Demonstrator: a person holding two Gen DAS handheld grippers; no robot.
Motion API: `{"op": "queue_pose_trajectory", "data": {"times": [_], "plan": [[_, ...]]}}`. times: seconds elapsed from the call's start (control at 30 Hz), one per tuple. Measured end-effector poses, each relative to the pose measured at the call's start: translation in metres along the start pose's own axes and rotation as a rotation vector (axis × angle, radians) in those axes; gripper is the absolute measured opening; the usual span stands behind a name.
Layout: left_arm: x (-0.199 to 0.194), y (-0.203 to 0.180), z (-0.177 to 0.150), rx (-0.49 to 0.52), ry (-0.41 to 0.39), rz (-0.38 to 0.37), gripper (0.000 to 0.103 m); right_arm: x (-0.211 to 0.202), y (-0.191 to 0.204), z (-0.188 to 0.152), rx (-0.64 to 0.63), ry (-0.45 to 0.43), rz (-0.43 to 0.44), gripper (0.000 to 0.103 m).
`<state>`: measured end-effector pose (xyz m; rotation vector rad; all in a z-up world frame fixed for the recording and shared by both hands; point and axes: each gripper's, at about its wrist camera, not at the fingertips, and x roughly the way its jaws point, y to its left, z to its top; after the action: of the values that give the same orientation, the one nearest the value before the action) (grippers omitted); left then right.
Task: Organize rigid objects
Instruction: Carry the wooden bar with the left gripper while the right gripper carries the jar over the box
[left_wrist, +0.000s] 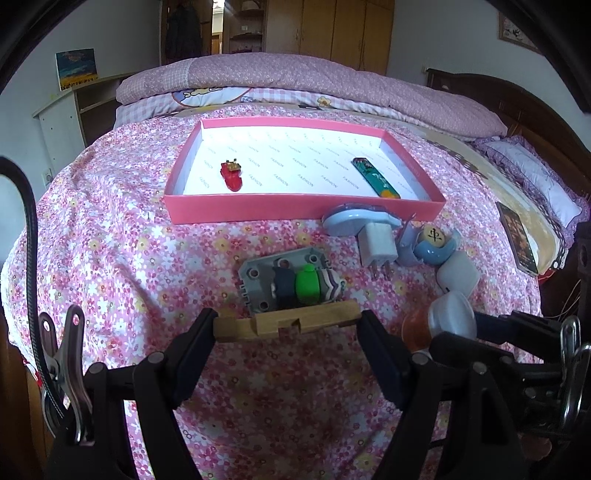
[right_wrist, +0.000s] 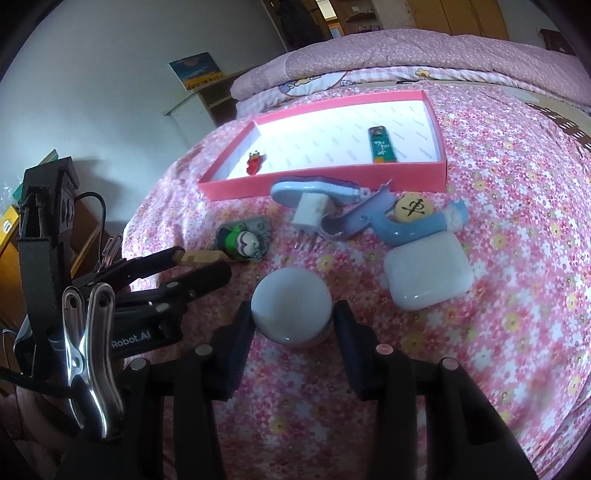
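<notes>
Wooden block, stiff and light, gripped endwise by wide-set left tool; right tool brackets smooth white jar lid, contact unclear, likely slippery.

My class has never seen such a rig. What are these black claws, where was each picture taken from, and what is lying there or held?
A person holds a two-finger gripper in each hand; a camera on each looks along its fingers. One picture is the left camera's view, the other the right's. On a flowered bedspread sits a pink box holding a red toy and a green strip; nearer lie a white charger plug, a white case and a grey plate of figures. The left gripper clamps a wooden block by its ends. The right gripper straddles a round white jar; whether it presses is unclear.
</notes>
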<state>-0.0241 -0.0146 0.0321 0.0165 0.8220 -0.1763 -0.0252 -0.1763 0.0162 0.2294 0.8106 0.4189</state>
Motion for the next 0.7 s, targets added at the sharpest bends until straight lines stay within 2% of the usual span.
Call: {"op": "queue_pose_trajectory", "data": {"times": [0.7], "plan": [[-0.006,0.006,0.03,0.017,-0.047,-0.006,0.081,-0.013,-0.002,0.025,-0.015,-0.045,-0.004,0.044]]}}
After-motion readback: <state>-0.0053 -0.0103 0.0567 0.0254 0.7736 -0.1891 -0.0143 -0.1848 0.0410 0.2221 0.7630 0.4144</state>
